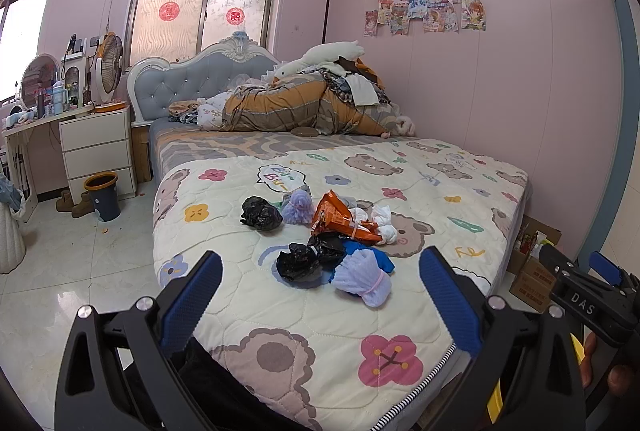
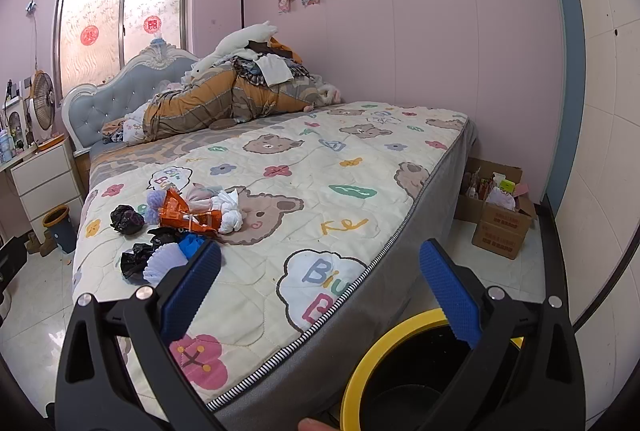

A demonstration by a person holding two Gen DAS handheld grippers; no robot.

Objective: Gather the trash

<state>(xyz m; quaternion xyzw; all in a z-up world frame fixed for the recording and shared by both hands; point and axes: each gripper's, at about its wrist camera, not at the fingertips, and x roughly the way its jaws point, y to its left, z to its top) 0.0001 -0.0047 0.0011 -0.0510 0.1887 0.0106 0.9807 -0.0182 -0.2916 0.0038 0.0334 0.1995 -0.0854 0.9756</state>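
Note:
A pile of trash lies on the bed's bear-print quilt [image 1: 320,311]: black crumpled bags [image 1: 260,213] [image 1: 298,263], lilac foam nets [image 1: 362,281] [image 1: 297,206], an orange snack wrapper [image 1: 340,221], white tissue [image 1: 384,221] and a blue piece [image 1: 372,255]. My left gripper [image 1: 320,295] is open and empty, short of the pile. My right gripper [image 2: 320,295] is open and empty over the bed's corner; the pile [image 2: 188,219] lies to its left. A yellow-rimmed black bin [image 2: 400,371] sits just below the right gripper. The right gripper also shows in the left wrist view [image 1: 592,287].
A dark bin with an orange rim [image 1: 102,197] stands on the floor by the white drawers [image 1: 98,147]. Cardboard boxes [image 2: 500,215] stand by the right wall. Bedding and clothes [image 1: 312,99] are heaped at the headboard. Tiled floor [image 1: 72,271] lies left of the bed.

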